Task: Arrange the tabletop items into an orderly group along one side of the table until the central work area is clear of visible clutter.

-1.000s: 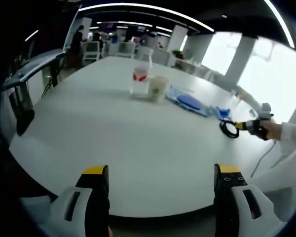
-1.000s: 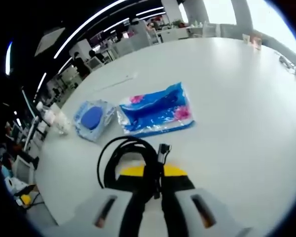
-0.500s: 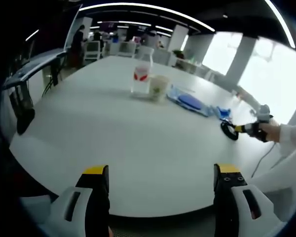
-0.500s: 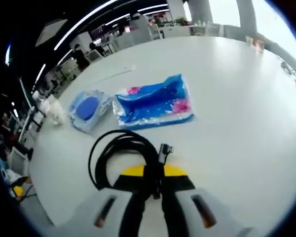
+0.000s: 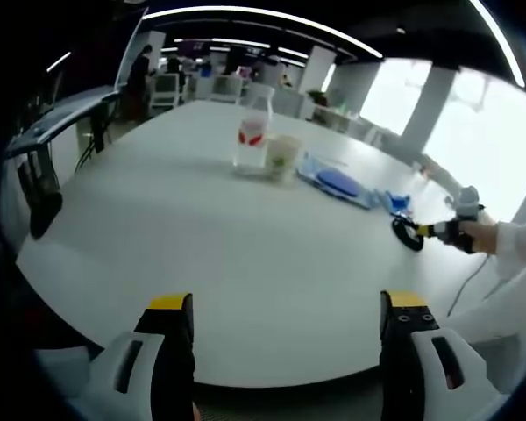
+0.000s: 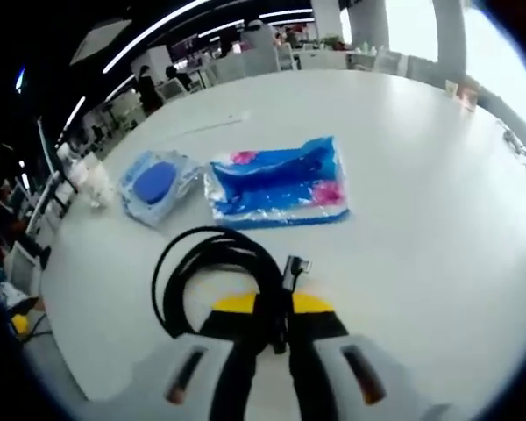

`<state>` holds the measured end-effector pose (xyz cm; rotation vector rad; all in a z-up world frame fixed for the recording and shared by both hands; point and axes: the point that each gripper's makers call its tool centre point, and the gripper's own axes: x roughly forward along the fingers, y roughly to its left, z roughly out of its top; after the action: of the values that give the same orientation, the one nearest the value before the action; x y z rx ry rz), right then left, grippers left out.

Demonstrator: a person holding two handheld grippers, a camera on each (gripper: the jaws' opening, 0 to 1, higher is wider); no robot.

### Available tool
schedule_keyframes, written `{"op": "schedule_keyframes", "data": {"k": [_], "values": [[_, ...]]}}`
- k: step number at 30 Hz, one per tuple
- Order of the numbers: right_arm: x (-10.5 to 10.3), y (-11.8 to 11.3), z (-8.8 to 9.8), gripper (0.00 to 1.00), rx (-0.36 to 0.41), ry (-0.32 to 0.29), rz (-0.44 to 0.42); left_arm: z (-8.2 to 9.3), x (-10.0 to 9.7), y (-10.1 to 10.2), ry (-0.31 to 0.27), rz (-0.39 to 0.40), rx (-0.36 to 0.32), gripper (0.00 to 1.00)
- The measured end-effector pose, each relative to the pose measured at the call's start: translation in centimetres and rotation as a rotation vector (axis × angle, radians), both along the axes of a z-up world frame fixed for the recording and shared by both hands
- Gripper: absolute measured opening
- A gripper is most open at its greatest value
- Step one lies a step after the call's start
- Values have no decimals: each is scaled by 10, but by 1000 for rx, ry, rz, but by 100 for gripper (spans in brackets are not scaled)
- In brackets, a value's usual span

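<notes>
A large white table point(image 5: 245, 246) spans both views, with an office of desks and chairs beyond its far edge.

In the right gripper view, a blue and pink plastic package point(image 6: 279, 182) lies flat on the table ahead of the jaws, and a smaller clear pack holding a round blue item point(image 6: 154, 184) lies just to its left. Nearer than both, a coiled black cable point(image 6: 212, 276) loops on the table surface, its connector end raised at the right of the coil. The right gripper point(image 6: 270, 309) has its yellow-tipped jaws pressed together on the cable's bundled strands, at the near side of the coil.

In the left gripper view, a clear bottle with a red label point(image 5: 250, 132) stands upright toward the far middle of the table, and a pale cup point(image 5: 281, 156) stands just to its right, close enough that I cannot tell whether they touch. Right of the cup lie the blue packs, and further right the cable coil sits near the table's right edge, held there by the other gripper in a person's white-sleeved hand point(image 5: 478, 234). The left gripper point(image 5: 285, 309) hangs over the near edge of the table, its jaws wide apart with nothing between them.
</notes>
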<state>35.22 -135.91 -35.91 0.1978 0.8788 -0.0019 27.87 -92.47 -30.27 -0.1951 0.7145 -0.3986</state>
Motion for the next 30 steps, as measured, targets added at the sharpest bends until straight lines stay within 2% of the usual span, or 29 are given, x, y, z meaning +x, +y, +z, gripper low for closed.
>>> {"op": "schedule_keyframes", "data": {"k": [3, 4, 5, 9, 10, 12, 14, 17, 18, 20, 26, 30], "values": [[0, 0, 0, 10, -20, 7, 21, 1, 0, -1, -2, 0, -2, 84], [1, -1, 0, 10, -56, 9, 62, 1, 0, -1, -2, 0, -3, 84], [1, 1, -1, 10, -58, 12, 73, 1, 0, -1, -3, -1, -3, 84], [-1, -1, 2, 12, -77, 19, 83, 1, 0, -1, -3, -5, -4, 84], [2, -7, 8, 13, -135, -12, 95, 1, 0, -2, -4, -6, -5, 84], [5, -10, 18, 13, -176, -57, 107, 1, 1, -1, -4, -4, -4, 84], [8, -8, 25, 19, -164, -91, 107, 1, 1, -1, -5, -2, -4, 85], [12, -9, 27, 43, -137, -104, 96, 1, 1, -2, -5, -3, -13, 85], [12, -9, 27, 54, -125, -107, 94, 1, 1, -3, -5, -4, -14, 85], [13, -2, 28, 66, -46, -111, 64, 2, 2, -3, -7, -6, -19, 86], [8, 1, 35, 73, -25, -135, 73, 3, 3, -5, -14, -6, -35, 87], [3, -1, 38, 72, -21, -136, 71, 5, 3, -5, -20, 1, -45, 87]]}}
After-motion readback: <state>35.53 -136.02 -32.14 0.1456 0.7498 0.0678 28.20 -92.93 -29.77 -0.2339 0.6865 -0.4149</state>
